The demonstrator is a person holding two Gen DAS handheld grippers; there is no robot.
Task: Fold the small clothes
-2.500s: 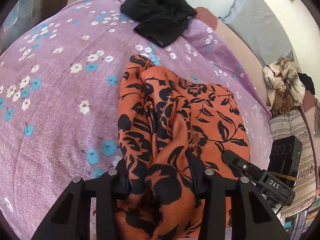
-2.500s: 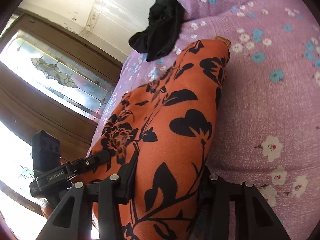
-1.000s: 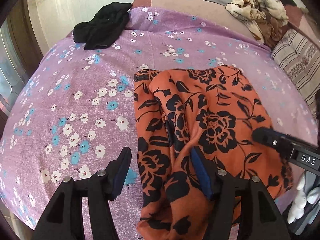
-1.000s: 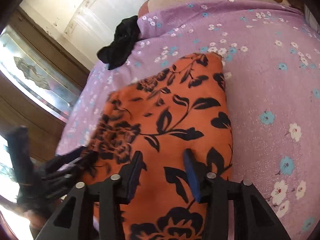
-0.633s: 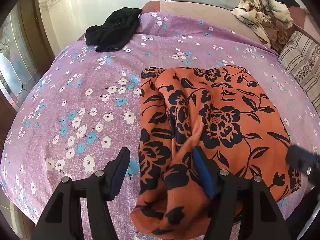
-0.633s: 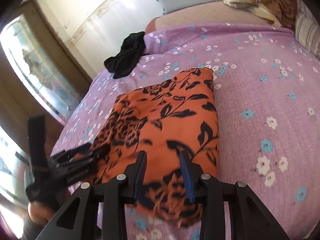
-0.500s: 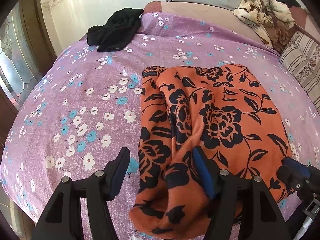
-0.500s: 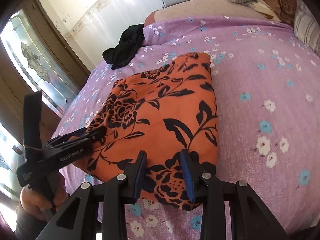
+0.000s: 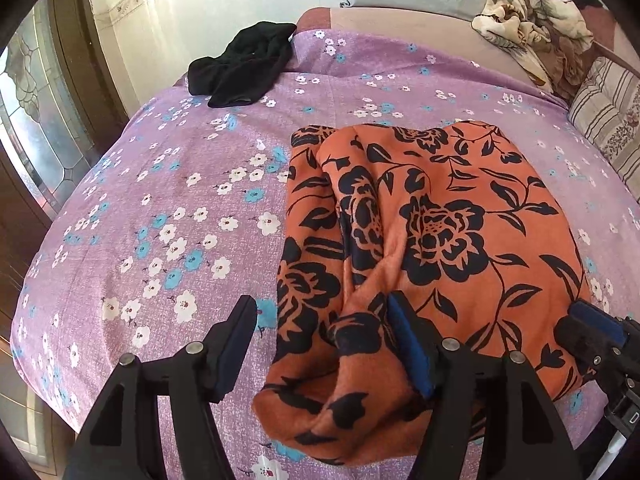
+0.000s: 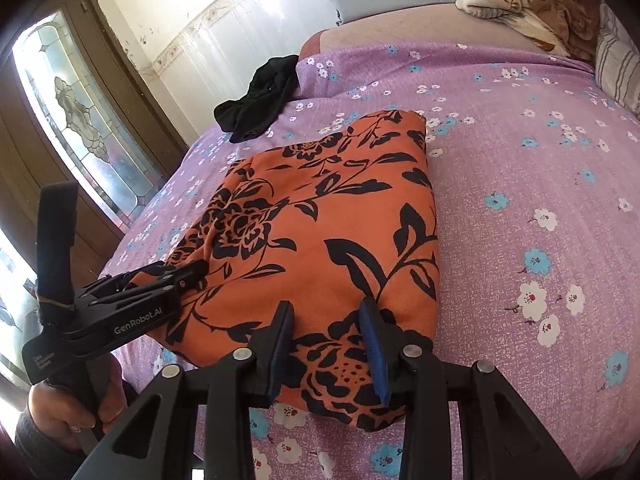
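An orange garment with black flowers (image 9: 432, 240) lies folded on the purple flowered bedspread (image 9: 160, 200); it also shows in the right wrist view (image 10: 320, 232). My left gripper (image 9: 324, 340) is open above the garment's near left corner, holding nothing. My right gripper (image 10: 326, 344) is open over the garment's near right corner, empty. The left gripper also shows at the garment's left edge in the right wrist view (image 10: 176, 276), and the right gripper at the lower right of the left wrist view (image 9: 596, 340).
A black garment (image 9: 244, 64) lies crumpled at the bed's far left corner. A beige patterned cloth (image 9: 532, 32) and a striped pillow (image 9: 608, 116) are at the far right. A stained-glass door (image 10: 80, 128) stands left of the bed.
Both grippers let go of the orange garment, opened and pulled back toward the bed's near edge. The garment now lies flat on the bedspread.
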